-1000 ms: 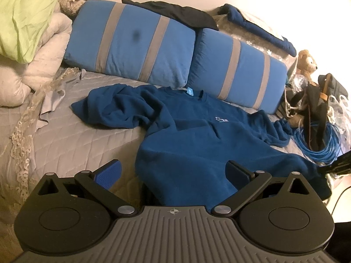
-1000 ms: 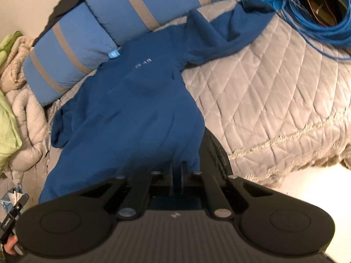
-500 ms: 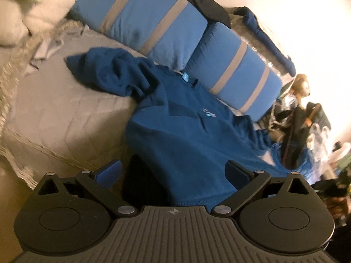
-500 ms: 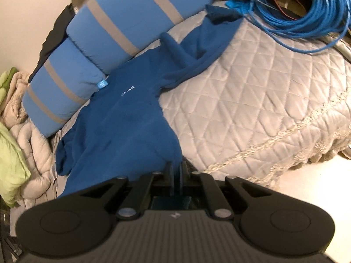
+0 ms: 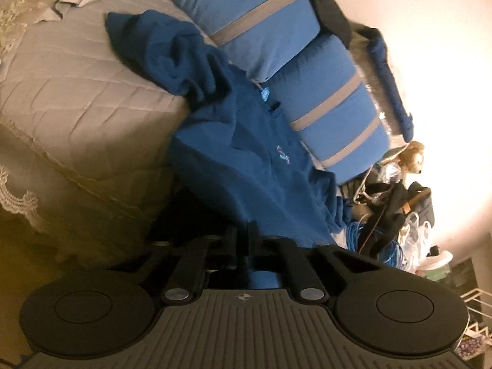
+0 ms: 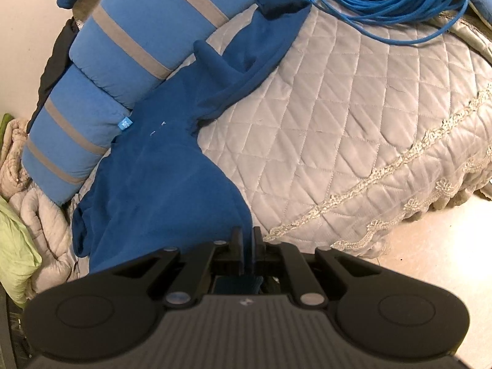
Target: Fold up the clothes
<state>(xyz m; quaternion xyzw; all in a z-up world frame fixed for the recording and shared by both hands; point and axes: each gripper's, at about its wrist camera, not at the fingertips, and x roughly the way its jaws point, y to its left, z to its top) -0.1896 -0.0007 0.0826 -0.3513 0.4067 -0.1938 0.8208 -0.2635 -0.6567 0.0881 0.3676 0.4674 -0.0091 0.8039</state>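
Quilted grey bedspread (image 6: 353, 141) covers the bed, and everything below is placed against it. At its near edge the right gripper (image 6: 247, 240) has its jaws pinched tight on the hem of the blue sweatshirt (image 6: 160, 178); a strip of blue cloth shows between the fingers. The left gripper (image 5: 243, 236) has just been closing, and its jaws now meet on the other part of the same hem, where cloth sits between them and bunches under the linkage.

Outward from both grips, the sweatshirt lies chest-up across the bedspread, hem at the near edge and hanging slightly over it, collar with its small pale tag up against the striped blue pillows (image 6: 129, 46) at the bed's head. One sleeve (image 5: 172, 49) is crumpled on the quilt at one side; the other sleeve (image 6: 261, 37) stretches toward the coil of blue cable (image 6: 399, 9) lying on the far corner of the bedspread.

I judge the garment thick, soft fleece: light, limp, not slippery, apt to sag between two holds. Hem corners look the best grip, since lifting there keeps the body flat. The sleeve near the cable could snag it.
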